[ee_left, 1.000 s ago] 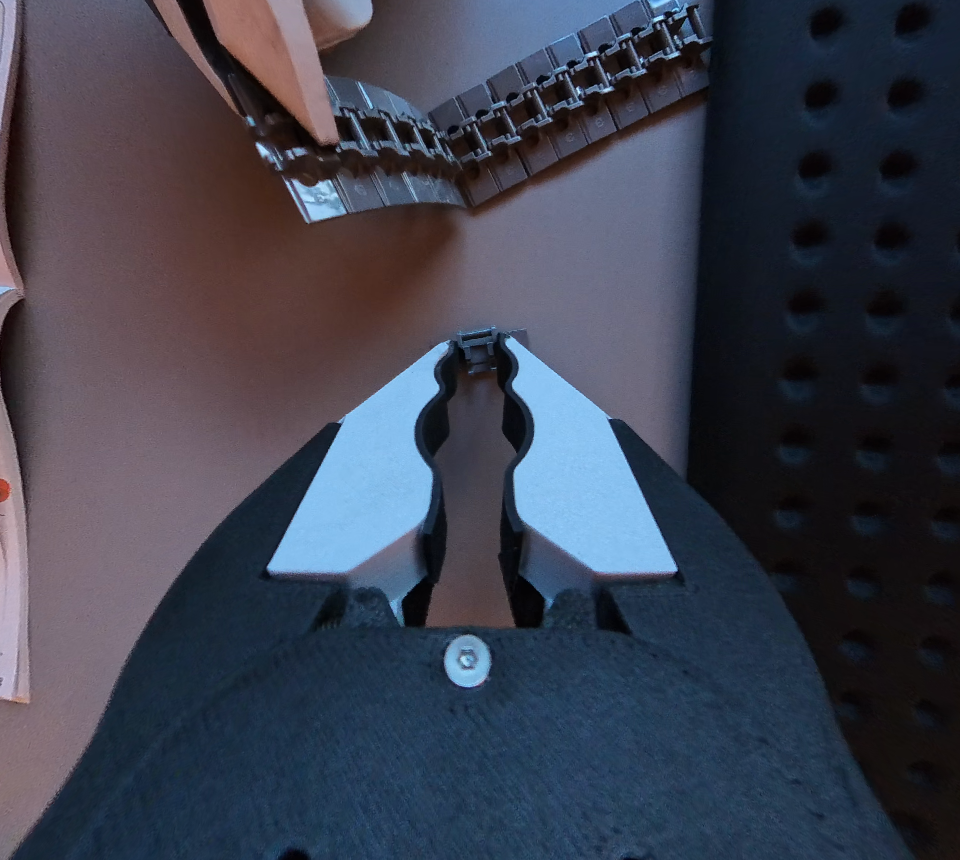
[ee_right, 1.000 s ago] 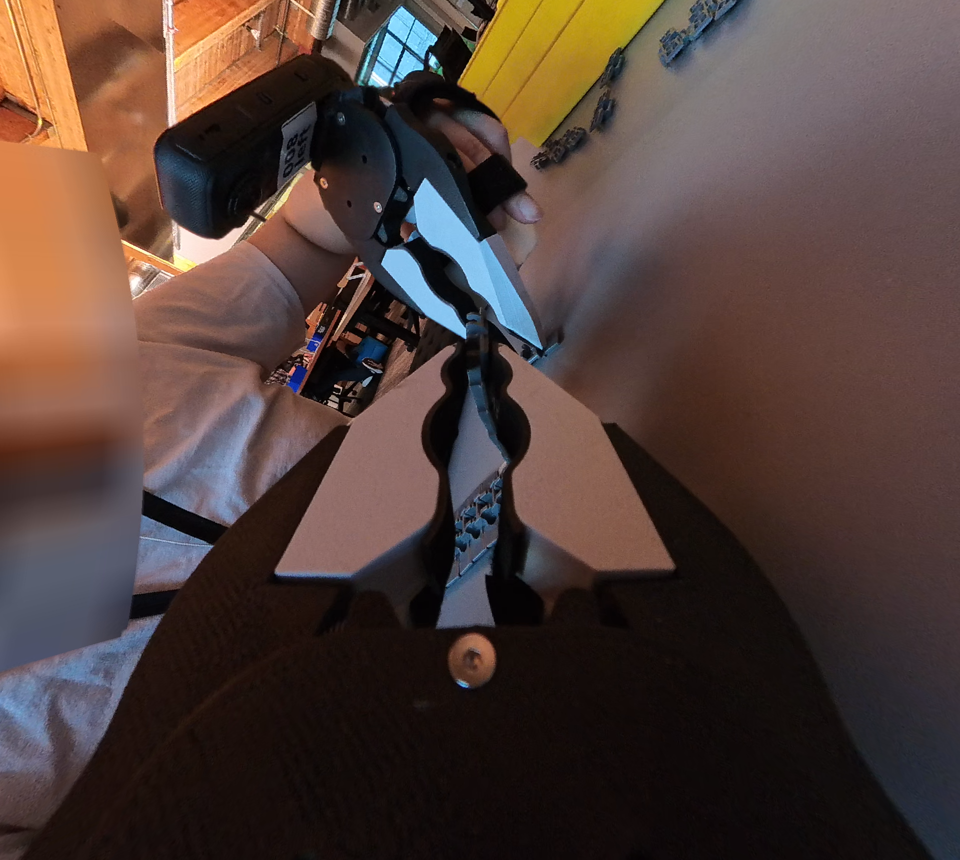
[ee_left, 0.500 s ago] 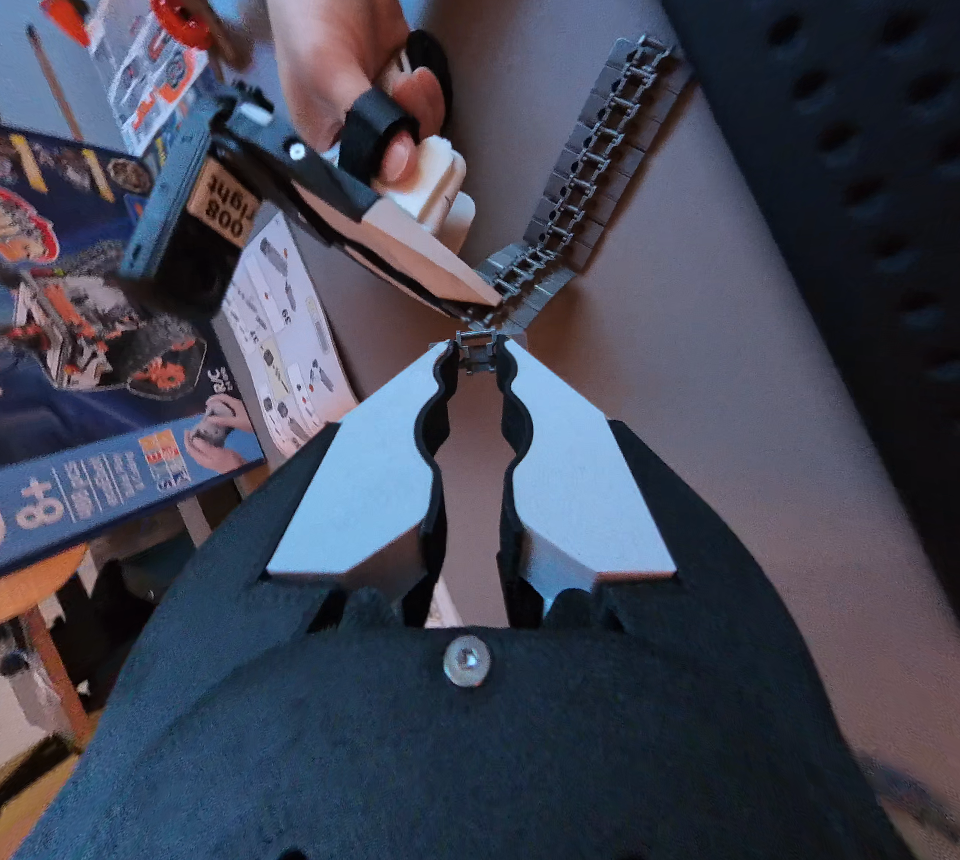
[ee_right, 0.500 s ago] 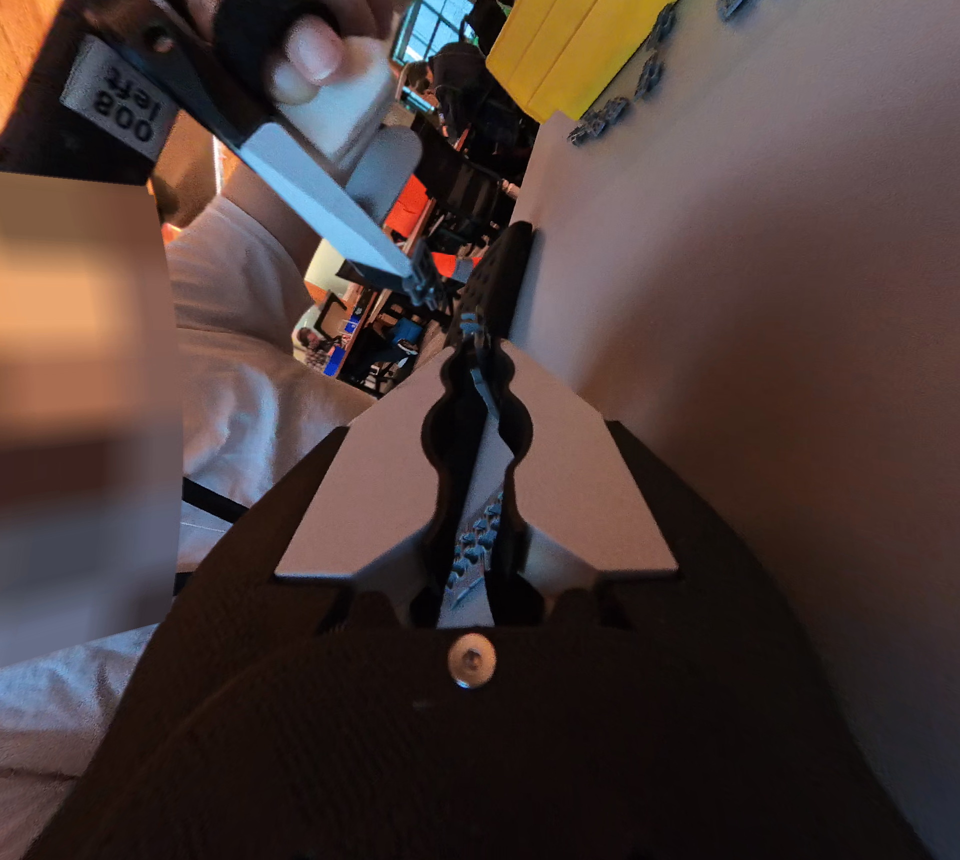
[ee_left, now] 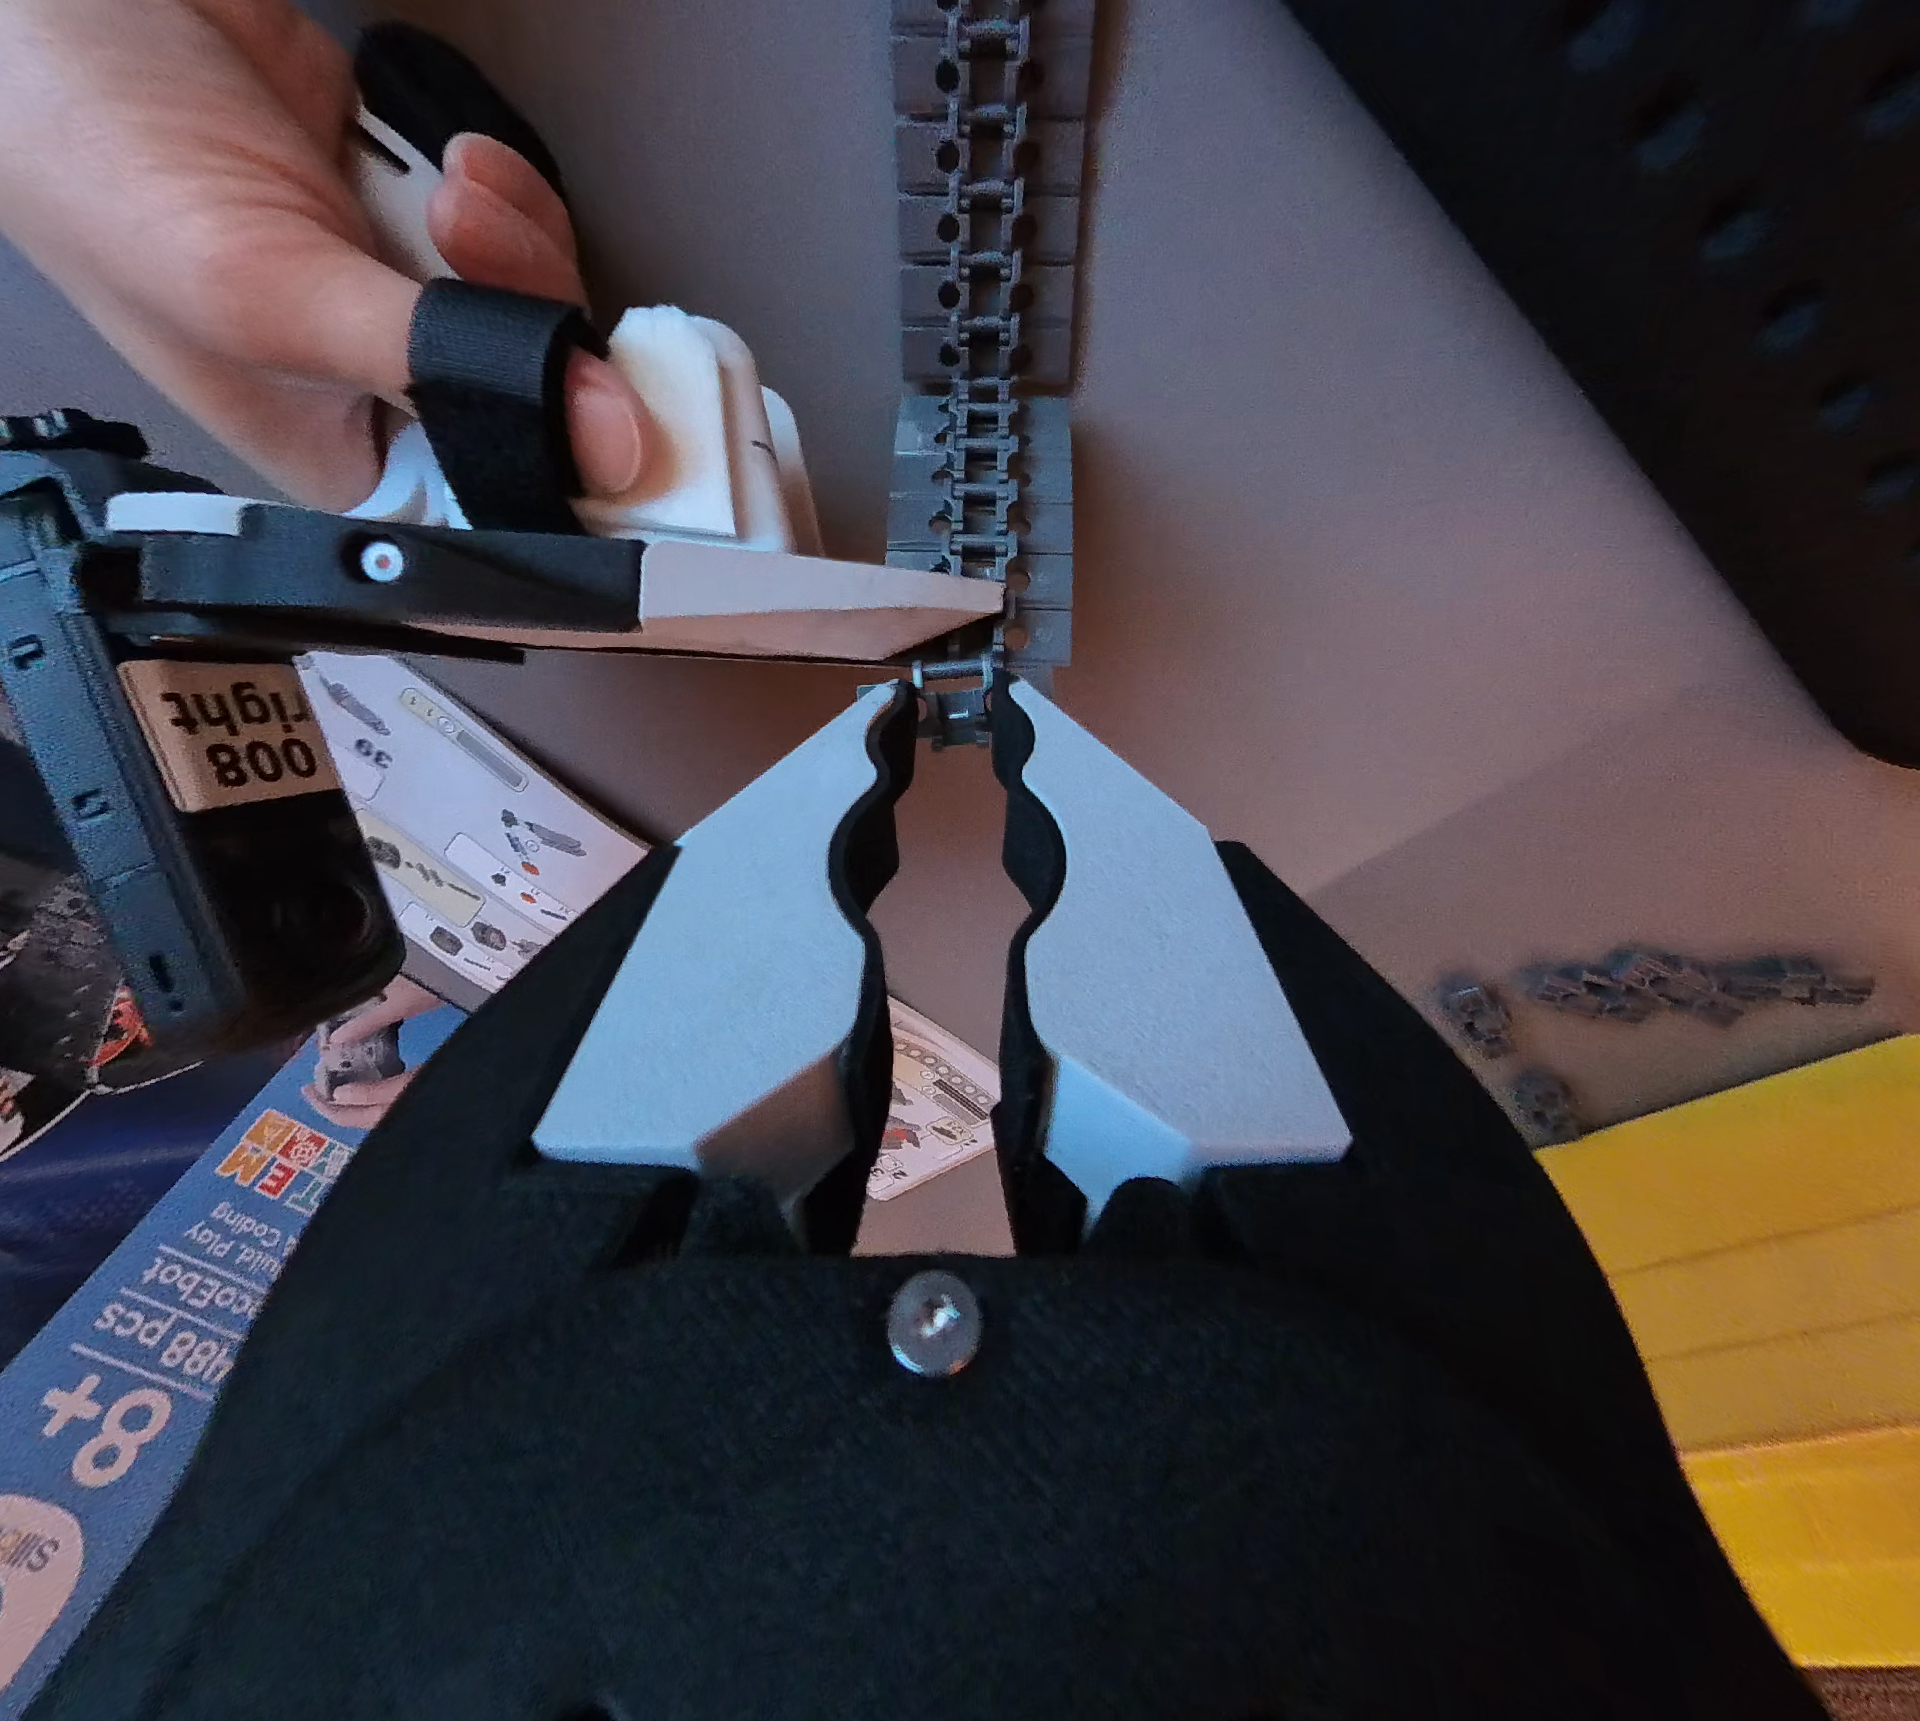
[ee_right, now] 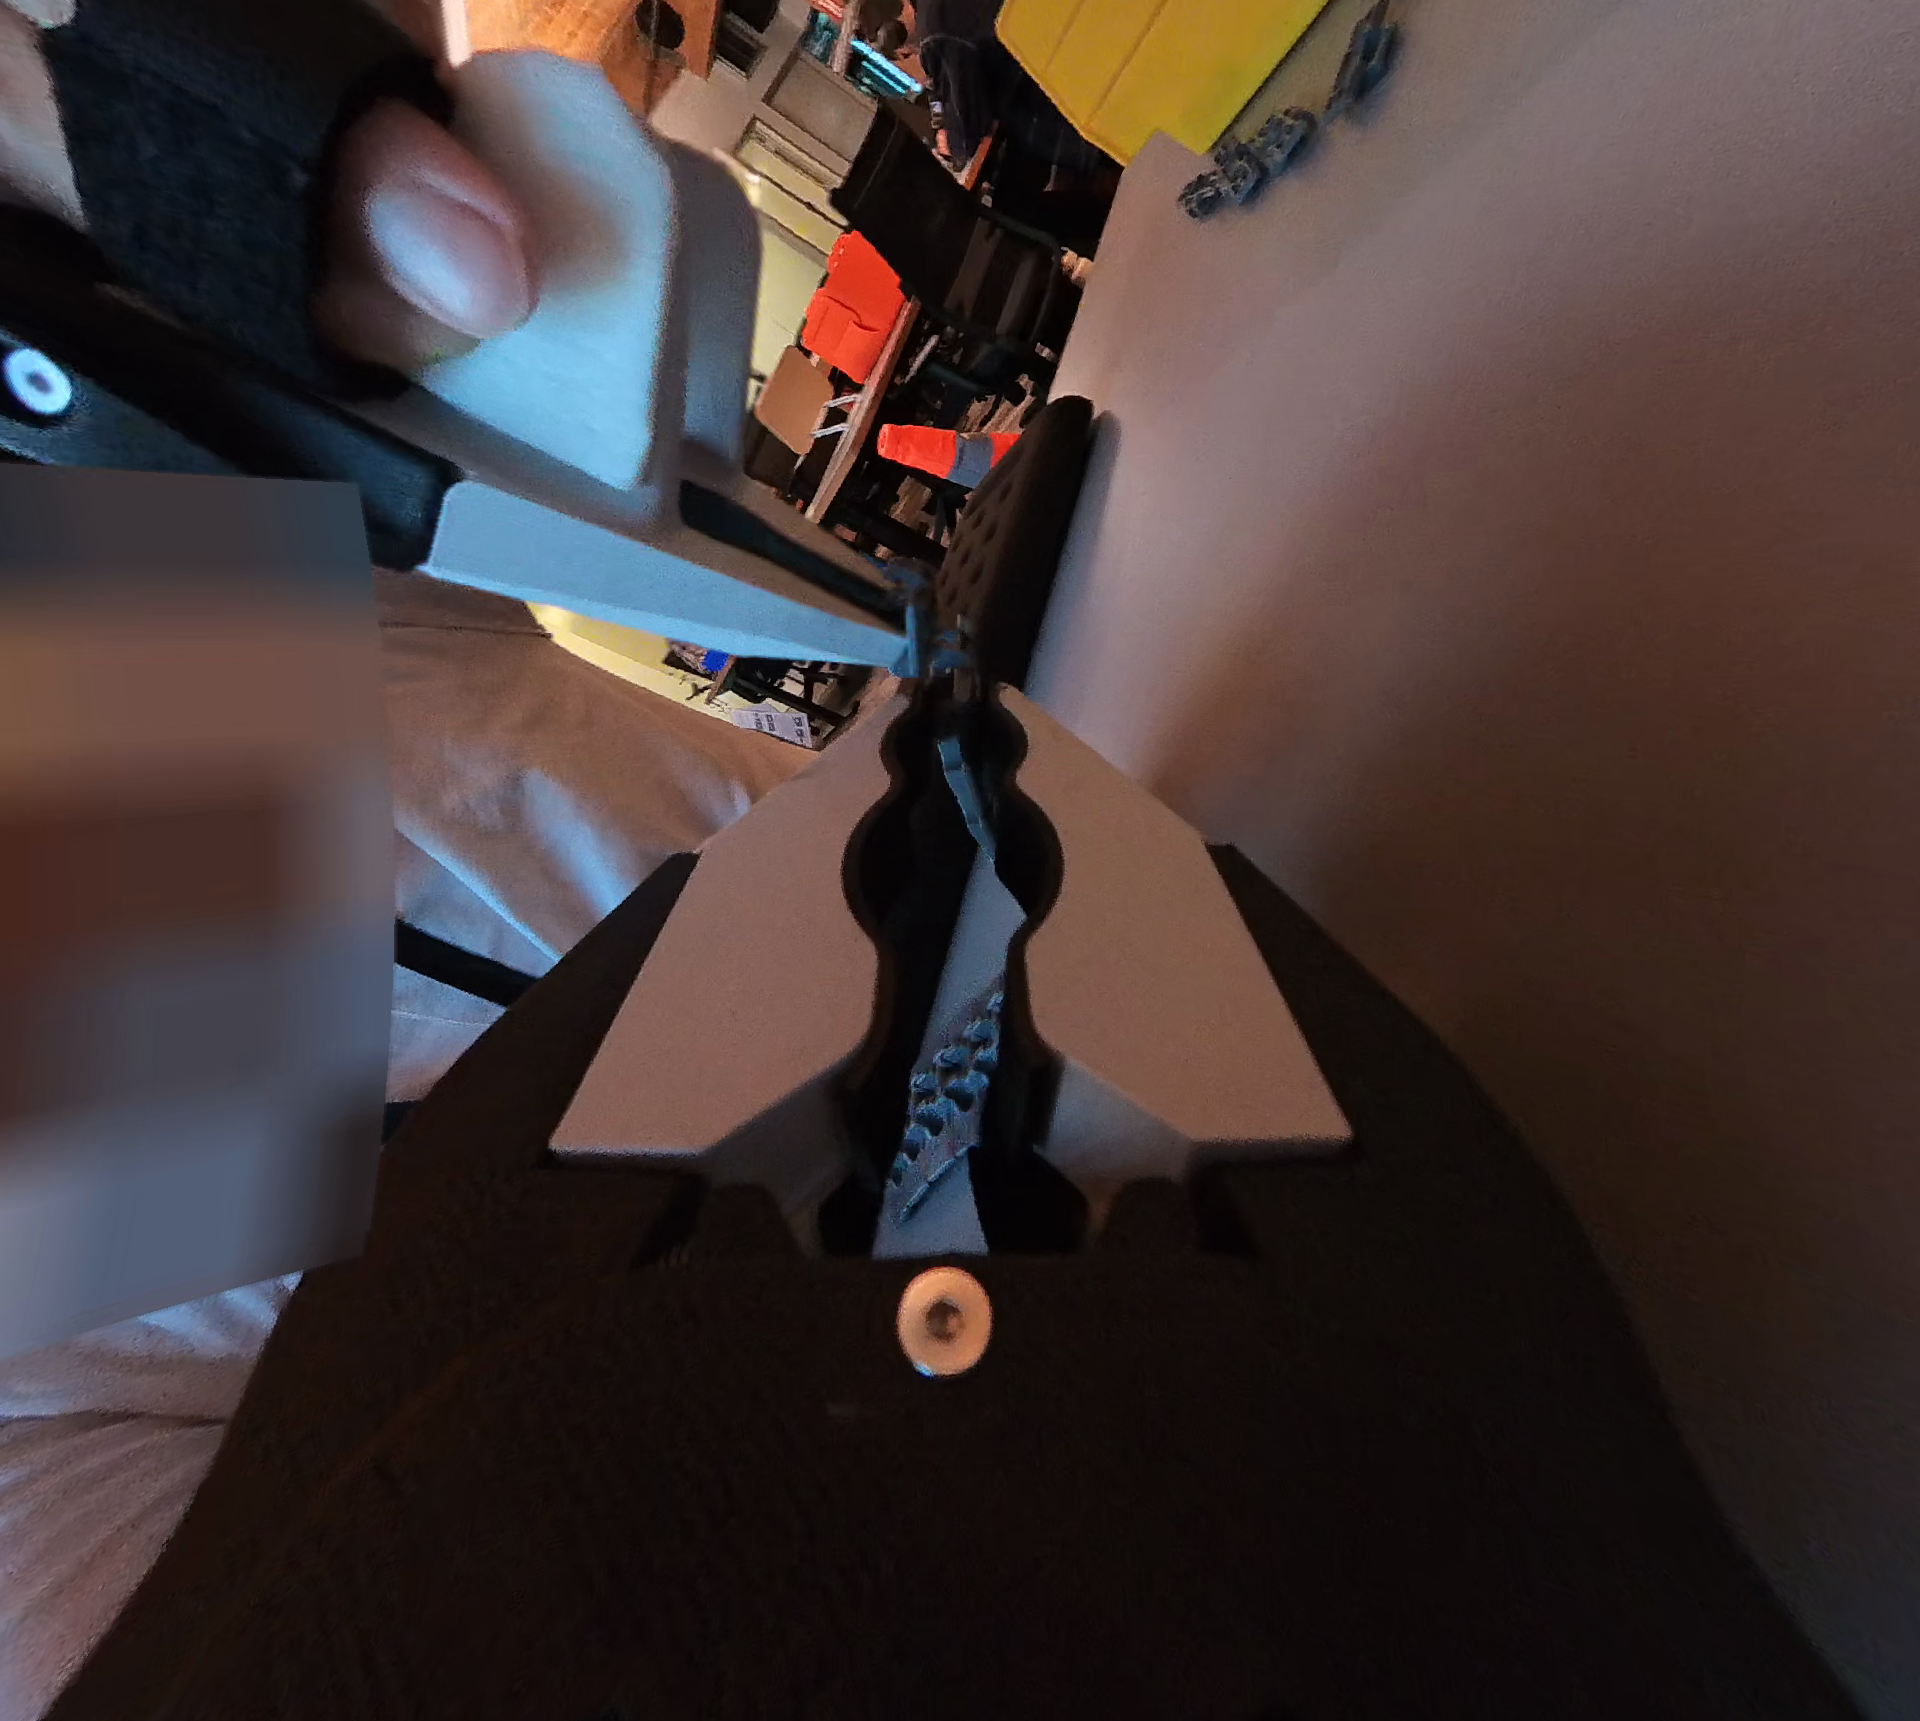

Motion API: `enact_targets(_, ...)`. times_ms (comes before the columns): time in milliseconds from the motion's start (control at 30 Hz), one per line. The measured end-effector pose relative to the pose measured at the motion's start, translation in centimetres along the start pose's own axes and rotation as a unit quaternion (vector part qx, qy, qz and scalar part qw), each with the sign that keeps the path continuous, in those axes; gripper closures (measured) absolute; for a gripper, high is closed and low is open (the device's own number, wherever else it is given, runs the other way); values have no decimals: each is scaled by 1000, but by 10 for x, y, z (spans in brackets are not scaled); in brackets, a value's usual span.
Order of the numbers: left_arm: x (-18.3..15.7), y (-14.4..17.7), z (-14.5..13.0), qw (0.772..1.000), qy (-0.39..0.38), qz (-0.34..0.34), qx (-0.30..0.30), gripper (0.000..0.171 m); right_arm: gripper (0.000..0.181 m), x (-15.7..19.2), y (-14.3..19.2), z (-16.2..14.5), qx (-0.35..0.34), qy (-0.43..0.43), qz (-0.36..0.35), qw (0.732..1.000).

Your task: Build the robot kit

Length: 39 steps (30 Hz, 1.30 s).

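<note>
The left gripper point(ee_left: 956, 703) pinches one small grey plastic track link point(ee_left: 958, 715); the right gripper point(ee_right: 954, 697), nearly closed, grips the long ribbed grey link chain point(ee_left: 982, 217) above the matte table point(ee_left: 1299, 476); only the left view shows the printed instruction sheet point(ee_left: 457, 798).

The grey track chain point(ee_left: 982, 217) runs past the top edge.

Dark letters and digits, upside down, on a tan label point(ee_left: 234, 741) on the right gripper's point(ee_left: 992, 622) black body, left of the left gripper point(ee_left: 951, 700) and its pinched grey link point(ee_left: 961, 721). Below that, small numbers on a white instruction sheet point(ee_left: 457, 830). Lower left, large white and coloured print on a blue box point(ee_left: 156, 1339). Beyond the right gripper's tips, clamped on the grey track point(ee_right: 956, 1089), a tiny white printed tag point(ee_right: 774, 724), too small to read.
</note>
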<state>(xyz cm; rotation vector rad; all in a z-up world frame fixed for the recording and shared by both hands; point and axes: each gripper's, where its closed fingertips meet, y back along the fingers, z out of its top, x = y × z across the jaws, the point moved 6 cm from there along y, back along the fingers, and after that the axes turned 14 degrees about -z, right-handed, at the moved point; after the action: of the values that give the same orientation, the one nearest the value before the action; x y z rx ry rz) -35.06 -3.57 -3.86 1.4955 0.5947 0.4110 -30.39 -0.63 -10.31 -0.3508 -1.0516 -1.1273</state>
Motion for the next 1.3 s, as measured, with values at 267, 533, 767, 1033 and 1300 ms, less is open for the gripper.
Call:
enact_targets(267,-3,-2,1,999,-8,-25,27,159,175,1,-1,0,-3,11,-7,1000)
enact_targets(533,0,-8,2,997,-23,-33,65,159,165,0,0,2,-17,4,-6,1000)
enact_targets(767,1,-8,1,997,-22,-30,70,159,166,1,1,2,-39,5,-26,999)
enact_targets(1033,3,-3,-1,999,4,-14,49,159,165,4,6,2,-82,-6,-28,996)
enact_targets(1300,1,3,-5,999,26,17,16,159,175,7,9,1,-137,-27,-42,989)
